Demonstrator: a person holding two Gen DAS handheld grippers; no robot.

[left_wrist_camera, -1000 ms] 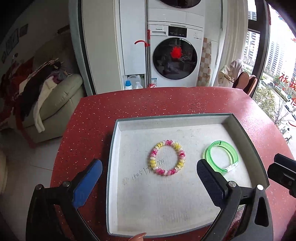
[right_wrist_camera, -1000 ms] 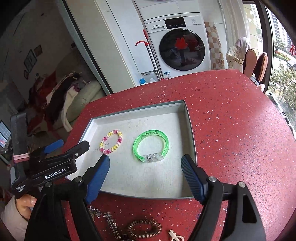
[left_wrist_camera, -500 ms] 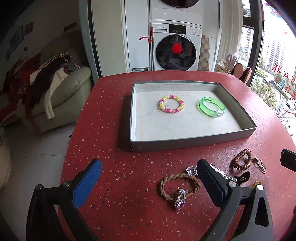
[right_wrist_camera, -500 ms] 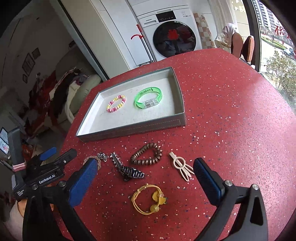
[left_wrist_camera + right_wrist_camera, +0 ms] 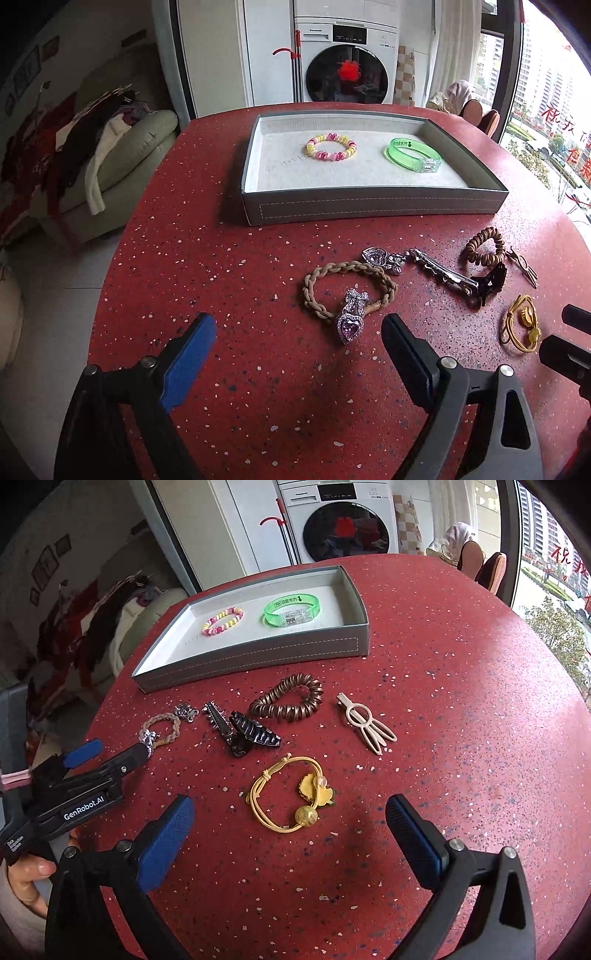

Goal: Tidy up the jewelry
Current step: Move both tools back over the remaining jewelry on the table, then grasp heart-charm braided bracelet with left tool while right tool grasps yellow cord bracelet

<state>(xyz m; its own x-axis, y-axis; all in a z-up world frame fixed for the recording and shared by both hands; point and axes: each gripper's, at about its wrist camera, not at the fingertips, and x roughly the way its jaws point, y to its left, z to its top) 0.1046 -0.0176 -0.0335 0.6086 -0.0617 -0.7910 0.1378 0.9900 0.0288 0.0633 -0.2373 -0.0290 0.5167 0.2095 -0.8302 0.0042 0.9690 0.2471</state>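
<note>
Only the tip of the right gripper (image 5: 569,339) shows in the left wrist view, and faint handwriting on the grey tray (image 5: 369,212) lining cannot be read. On the red speckled table (image 5: 461,701), the braided bracelet (image 5: 347,288) lies just ahead of the left gripper (image 5: 299,341), the yellow hair tie (image 5: 288,797) between the right one's spread jaws (image 5: 290,825); both grippers are released, holding nothing. The left gripper reads "GenRobot.AI"; the washing machine (image 5: 345,64) says Panasonic.
</note>
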